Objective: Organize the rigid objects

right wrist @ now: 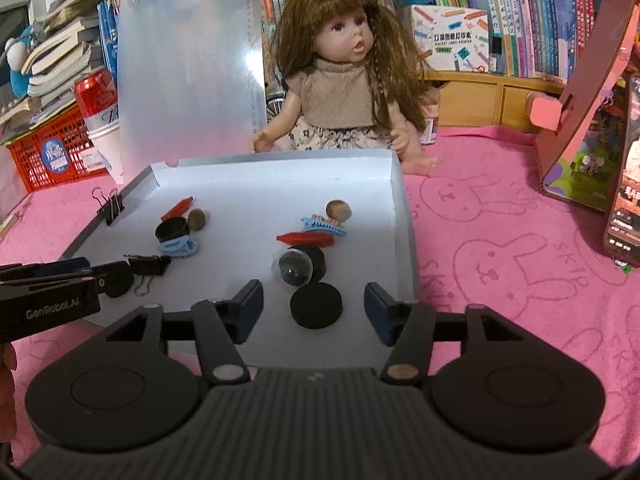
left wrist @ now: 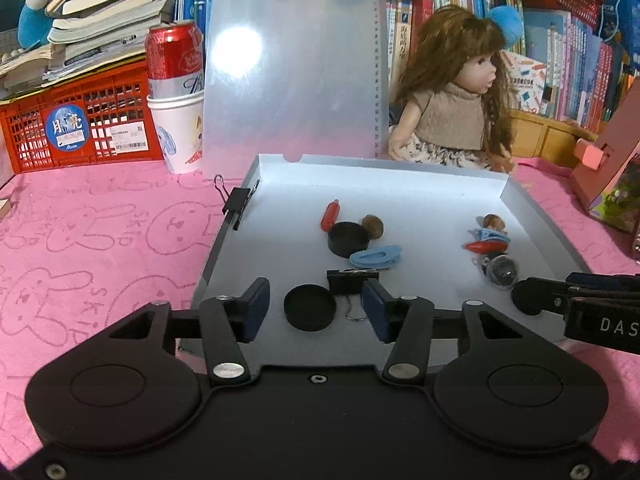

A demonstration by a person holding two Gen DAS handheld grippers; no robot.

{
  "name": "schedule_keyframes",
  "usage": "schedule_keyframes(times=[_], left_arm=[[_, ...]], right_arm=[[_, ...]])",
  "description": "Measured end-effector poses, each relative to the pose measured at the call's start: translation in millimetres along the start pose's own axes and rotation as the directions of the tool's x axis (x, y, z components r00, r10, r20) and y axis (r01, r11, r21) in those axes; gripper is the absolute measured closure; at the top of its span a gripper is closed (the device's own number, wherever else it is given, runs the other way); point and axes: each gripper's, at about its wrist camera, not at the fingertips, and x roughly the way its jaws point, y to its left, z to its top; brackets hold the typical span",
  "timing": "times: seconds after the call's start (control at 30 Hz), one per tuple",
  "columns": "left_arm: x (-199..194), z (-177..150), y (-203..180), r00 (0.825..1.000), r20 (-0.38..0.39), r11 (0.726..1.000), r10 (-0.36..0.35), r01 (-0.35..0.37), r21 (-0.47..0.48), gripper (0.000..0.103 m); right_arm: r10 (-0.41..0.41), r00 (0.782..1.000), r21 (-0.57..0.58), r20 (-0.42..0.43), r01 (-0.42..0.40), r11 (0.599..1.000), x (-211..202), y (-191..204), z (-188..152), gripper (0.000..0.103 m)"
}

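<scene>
Both claws apart, a black disc lying loose between each.
Your left gripper [left wrist: 316, 310] and right gripper [right wrist: 314, 308]: black disc [left wrist: 309, 313] looks light, stiff, slick; pinch across its rim, lower centre.

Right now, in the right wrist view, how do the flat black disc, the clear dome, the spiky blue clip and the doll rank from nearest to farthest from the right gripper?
1. Flat black disc, lying between the open fingers of the right gripper.
2. Clear dome, just beyond it, slightly left.
3. Spiky blue clip, mid-tray.
4. Doll, sitting behind the tray.
</scene>
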Motion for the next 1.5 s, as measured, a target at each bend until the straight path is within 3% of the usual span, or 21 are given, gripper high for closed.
schedule_keyframes(times=[0.23, 0.43, 1.5], left_arm=[[-26, -1, -1, 0.999, 0.039, 1.000, -0.002, 0.002, 0.004, 0.038], [-48, -6, 3, 0.999, 0.050, 1.000, -0.007, 0.007, 0.002, 0.034], [-127, -36, 5, 0.996, 0.076, 0.999, -0.051, 0.050, 0.016, 0.030]], right_arm=[[-0.005, 0.998, -0.008, 0.060, 0.005, 1.000, -23, 3, 1, 0.019], [-0.019, 0.996, -0.022, 0.093, 0.021, 1.000, -42, 8, -3, 0.016], [-0.014, 0.985, -0.080, 0.174, 0.028, 0.996, -111, 27, -21, 0.012]])
